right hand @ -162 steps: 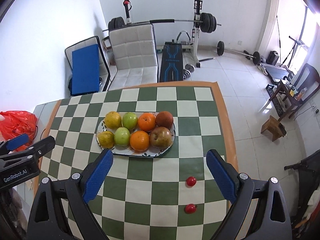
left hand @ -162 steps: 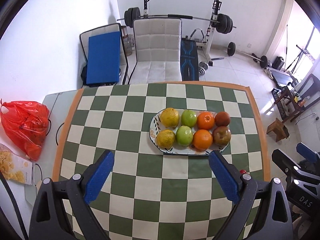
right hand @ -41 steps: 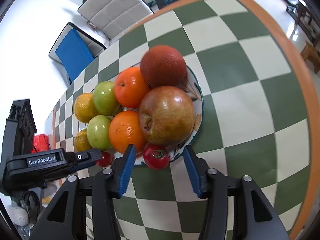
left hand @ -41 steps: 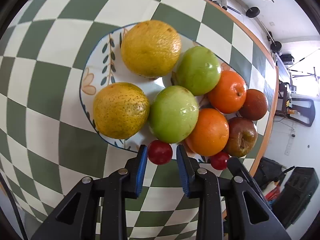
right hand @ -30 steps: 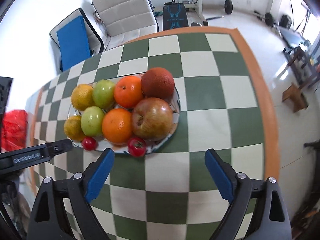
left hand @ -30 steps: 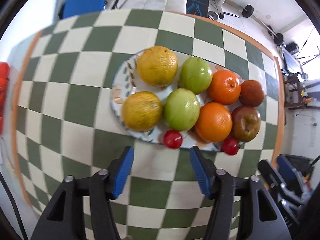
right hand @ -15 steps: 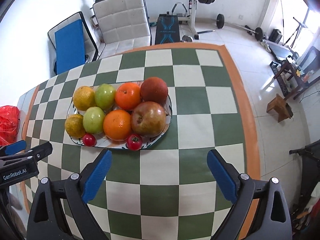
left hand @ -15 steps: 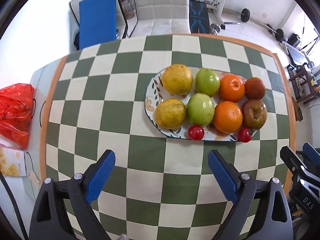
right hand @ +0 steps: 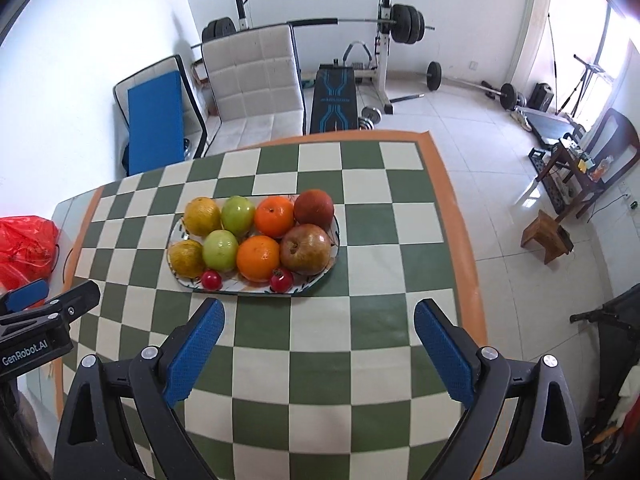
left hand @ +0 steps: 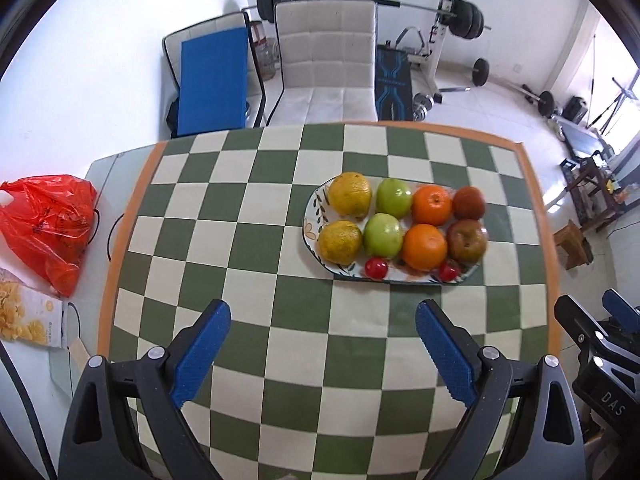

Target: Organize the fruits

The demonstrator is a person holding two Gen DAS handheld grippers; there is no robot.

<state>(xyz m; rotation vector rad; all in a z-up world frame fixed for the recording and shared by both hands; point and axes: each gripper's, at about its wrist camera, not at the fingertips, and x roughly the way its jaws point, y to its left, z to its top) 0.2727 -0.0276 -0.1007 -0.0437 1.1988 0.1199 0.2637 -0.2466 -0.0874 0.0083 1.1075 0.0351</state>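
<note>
1. Resting on the checkered table [left hand: 280, 344], the plate [left hand: 310, 220] sits right of center in the left wrist view and holds eight large fruits in two rows.
2. Two small tomatoes lie on the plate's near rim: the left tomato [left hand: 376, 268] below a green apple [left hand: 383, 235], the right tomato [right hand: 281, 280] just beside an orange [right hand: 258, 258].
3. Left gripper [left hand: 322, 346]: fingers spread wide, empty, above the table, near the plate.
4. Right gripper [right hand: 318, 346]: fingers spread wide, empty, lower frame.
5. Red bag [left hand: 48, 226]: left edge, off the cloth.
</note>
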